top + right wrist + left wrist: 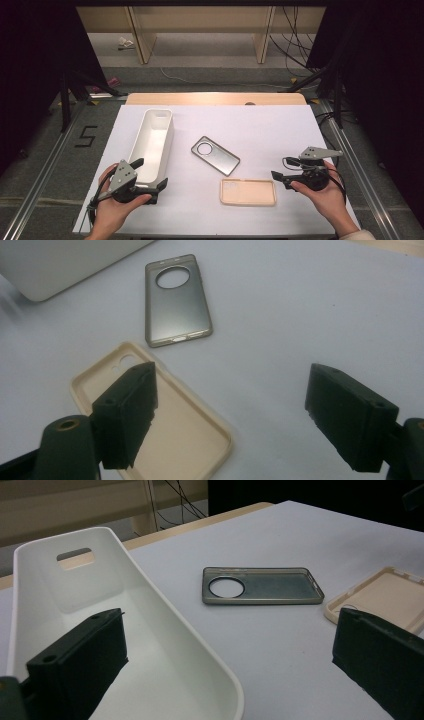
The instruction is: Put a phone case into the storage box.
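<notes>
White cloth covers the table point(250, 125), with a dim room, pale furniture and loose cables behind it. Biggest thing on the cloth is the long white bin point(152, 145), lying lengthwise on the left, nothing in it as far as I can see from here. Right of it lies the grey phone case point(215, 155), hollow side up, set at a slant and apart from the bin. Just nearer the person sits the beige phone case point(248, 192), also hollow side up, close to the grey one but not touching it.

Down by the bin's near end, the left gripper point(150, 175) has its jaws spread wide, one over the bin's inside and one outside its wall, pinching nothing. Over on the right, the right gripper point(276, 177) is just beside the beige case's right end, jaws likewise spread and bare.

To my eye this is the approach, nothing picked up yet. Next, I'd guess, the right gripper must straddle the beige case's thin rim and close on it, while the left steadies the bin.
</notes>
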